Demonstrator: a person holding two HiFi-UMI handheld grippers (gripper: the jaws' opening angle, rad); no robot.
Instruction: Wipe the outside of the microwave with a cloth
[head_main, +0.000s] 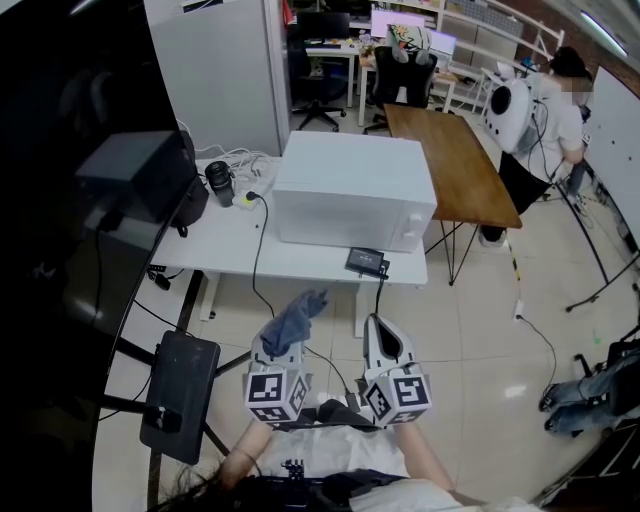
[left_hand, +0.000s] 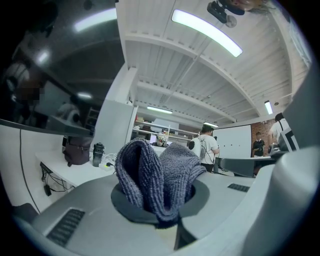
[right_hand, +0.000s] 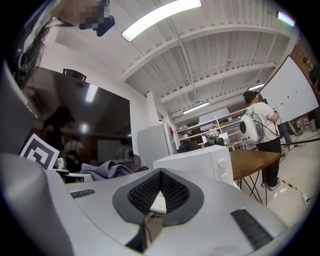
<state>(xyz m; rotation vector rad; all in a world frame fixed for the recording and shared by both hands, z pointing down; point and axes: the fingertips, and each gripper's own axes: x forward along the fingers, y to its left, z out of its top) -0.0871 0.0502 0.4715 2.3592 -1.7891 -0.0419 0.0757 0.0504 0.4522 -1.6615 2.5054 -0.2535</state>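
Note:
A white microwave (head_main: 352, 190) stands on the white table (head_main: 225, 245), its knobs facing right; it also shows in the right gripper view as the microwave (right_hand: 197, 162). My left gripper (head_main: 283, 342) is held low in front of the table, short of the microwave, shut on a bunched grey-blue cloth (head_main: 295, 320). The cloth (left_hand: 157, 175) bulges up out of the closed jaws. My right gripper (head_main: 385, 345) hangs beside it, shut with nothing between its pads.
A small black box (head_main: 366, 262) with a cable lies on the table's front edge. A black cup (head_main: 220, 183) and power strip sit left of the microwave. A brown table (head_main: 455, 160) stands right. A person (head_main: 545, 120) works at the far right. A black monitor (head_main: 60, 190) looms left.

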